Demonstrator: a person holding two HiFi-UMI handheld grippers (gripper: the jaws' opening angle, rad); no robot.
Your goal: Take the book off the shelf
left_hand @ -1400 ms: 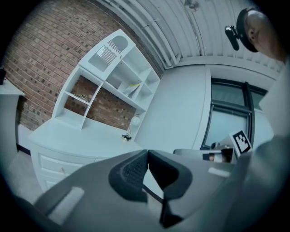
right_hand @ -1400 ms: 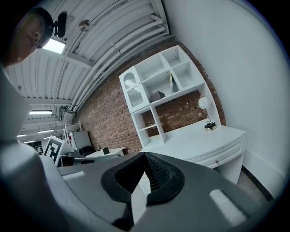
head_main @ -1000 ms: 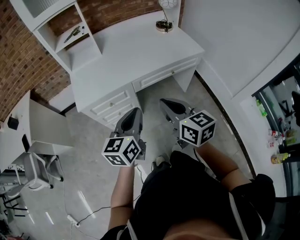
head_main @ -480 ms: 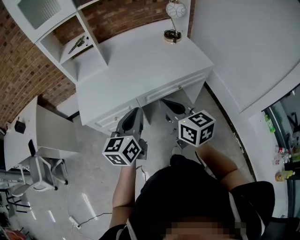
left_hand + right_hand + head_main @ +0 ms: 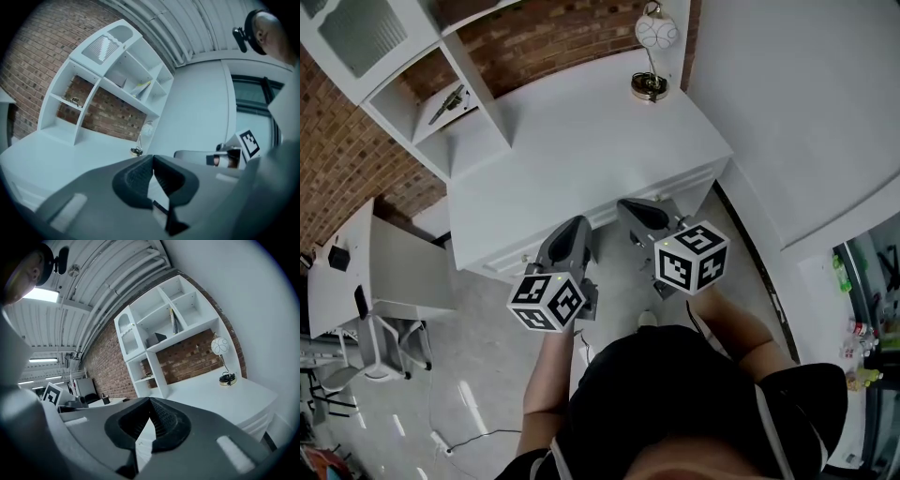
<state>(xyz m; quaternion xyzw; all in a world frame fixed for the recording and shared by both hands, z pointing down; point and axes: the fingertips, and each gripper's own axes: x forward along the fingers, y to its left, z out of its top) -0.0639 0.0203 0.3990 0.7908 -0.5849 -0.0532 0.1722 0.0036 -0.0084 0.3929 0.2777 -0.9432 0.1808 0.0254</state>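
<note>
The book (image 5: 174, 321) is thin and stands leaning in an upper compartment of the white shelf unit (image 5: 143, 361) at the back of the desk; it also shows as a pale leaning book (image 5: 141, 88) in the left gripper view. The head view cuts off that compartment. Both grippers hover side by side at the white desk's front edge (image 5: 581, 202), far short of the shelf. My left gripper (image 5: 577, 228) (image 5: 153, 161) is shut with nothing in it. Beside it, the right gripper (image 5: 633, 208) (image 5: 149, 404) is also shut and empty.
A globe lamp (image 5: 654, 56) (image 5: 223, 359) stands at the desk's back right corner. A small dark object (image 5: 447, 103) lies in a low shelf compartment, and a dark box (image 5: 156, 339) sits beside the book's compartment. A second desk and chair (image 5: 366, 328) stand to the left.
The view has closed in on the desk: its front edge now lies under the gripper tips, where before they hung over the floor. Both grippers stay shut.
</note>
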